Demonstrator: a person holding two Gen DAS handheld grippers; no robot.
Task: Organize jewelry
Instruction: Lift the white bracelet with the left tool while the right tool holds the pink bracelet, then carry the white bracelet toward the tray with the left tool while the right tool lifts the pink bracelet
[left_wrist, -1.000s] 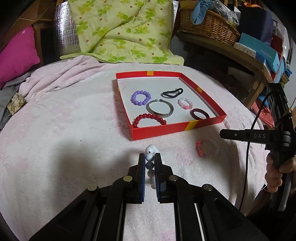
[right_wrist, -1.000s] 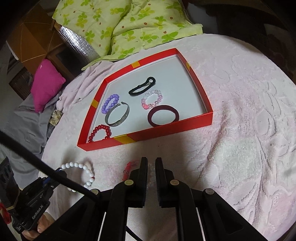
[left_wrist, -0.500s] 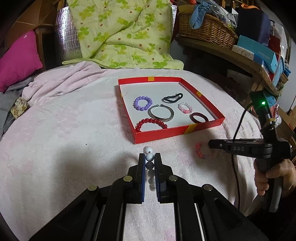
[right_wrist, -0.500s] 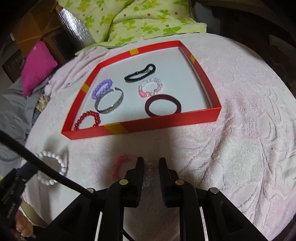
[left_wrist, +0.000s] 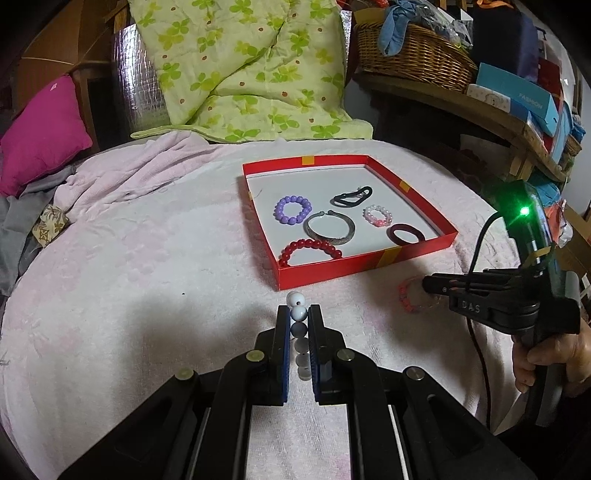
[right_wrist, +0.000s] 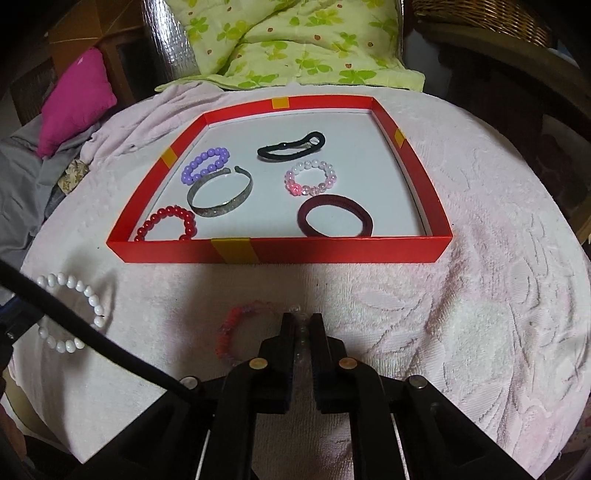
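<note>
Left tool (left_wrist: 299, 314) is pinching white bead bracelet (left_wrist: 298, 314), lower centre. Right tool (right_wrist: 303, 325) is clamping the pink-clear bracelet (right_wrist: 236, 325) below the red tray (right_wrist: 280, 251), frame centre.

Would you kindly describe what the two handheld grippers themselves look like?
Both are matte black with two straight parallel fingers, blue pads on the inner faces and round silver rivets on the linkage. The left gripper shows this close up. The right gripper carries white "DAS" lettering, a pistol-style handle, a green-lit device on top and a black cable; the bare hand shows no sleeve.
</note>
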